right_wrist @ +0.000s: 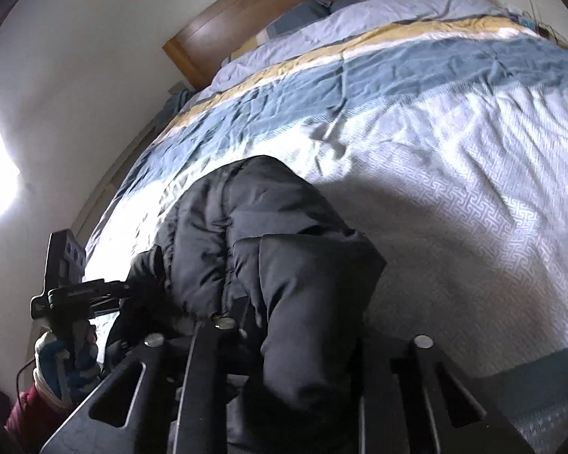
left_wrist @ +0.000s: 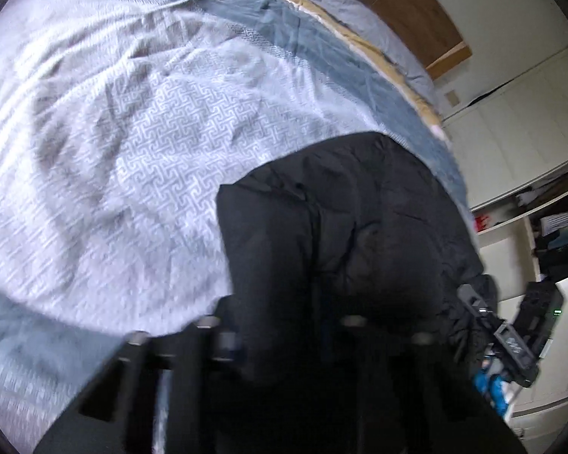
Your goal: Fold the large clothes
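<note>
Meanwhile a wooden headboard [right_wrist: 322, 3] backs the bed [right_wrist: 454, 151]; both grippers, left [left_wrist: 291, 325] and right [right_wrist: 303, 325], pinch the black jacket [left_wrist: 340, 227] narrowly.

One black padded jacket [left_wrist: 344, 227] lies on one bed [left_wrist: 113, 132] under one patterned bedspread [right_wrist: 454, 170]; two hand-held grippers are present, left [right_wrist: 125, 287] and right [left_wrist: 469, 302].
</note>
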`<state>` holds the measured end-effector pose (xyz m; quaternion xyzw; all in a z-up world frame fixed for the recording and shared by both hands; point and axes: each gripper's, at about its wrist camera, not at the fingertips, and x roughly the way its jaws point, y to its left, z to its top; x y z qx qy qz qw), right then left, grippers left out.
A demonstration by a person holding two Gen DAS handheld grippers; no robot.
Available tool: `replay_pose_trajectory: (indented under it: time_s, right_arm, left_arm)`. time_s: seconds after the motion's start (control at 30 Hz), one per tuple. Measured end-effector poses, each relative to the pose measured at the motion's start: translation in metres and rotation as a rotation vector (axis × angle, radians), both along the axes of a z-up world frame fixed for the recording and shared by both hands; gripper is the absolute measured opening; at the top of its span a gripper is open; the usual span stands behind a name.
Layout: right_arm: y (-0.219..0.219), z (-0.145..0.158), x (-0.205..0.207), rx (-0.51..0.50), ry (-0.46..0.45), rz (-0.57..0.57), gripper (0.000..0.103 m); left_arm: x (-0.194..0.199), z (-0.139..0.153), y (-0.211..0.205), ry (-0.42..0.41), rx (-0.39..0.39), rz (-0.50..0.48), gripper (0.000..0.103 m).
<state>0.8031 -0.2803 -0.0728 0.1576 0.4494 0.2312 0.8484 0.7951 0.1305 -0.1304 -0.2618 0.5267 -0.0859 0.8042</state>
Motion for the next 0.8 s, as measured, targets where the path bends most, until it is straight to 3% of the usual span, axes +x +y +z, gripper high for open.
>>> replay_pose_trajectory:
  time_s: [0.13, 0.2, 0.47, 0.63, 0.8]
  right_arm:
    - [0.003, 0.028, -0.025, -0.024, -0.009, 0.040, 0.017]
    - [0.002, 0.052, -0.046, -0.029, -0.025, 0.058, 0.017]
    - [-0.014, 0.142, -0.186, 0.011, -0.158, 0.159, 0.018]
    - [-0.022, 0.149, -0.282, 0.053, -0.194, 0.191, 0.018]
    - [-0.029, 0.134, -0.356, 0.040, -0.191, 0.206, 0.020]
  left_arm:
    - [-0.026, 0.033, -0.015, -0.008, 0.065, -0.014, 0.012]
    - [-0.049, 0.056, -0.019, -0.033, 0.060, -0.014, 0.012]
    - [-0.202, 0.140, -0.014, -0.171, 0.040, -0.037, 0.012]
    - [-0.296, 0.146, -0.004, -0.203, 0.027, -0.051, 0.012]
    - [-0.373, 0.122, -0.001, -0.200, 0.006, -0.076, 0.012]
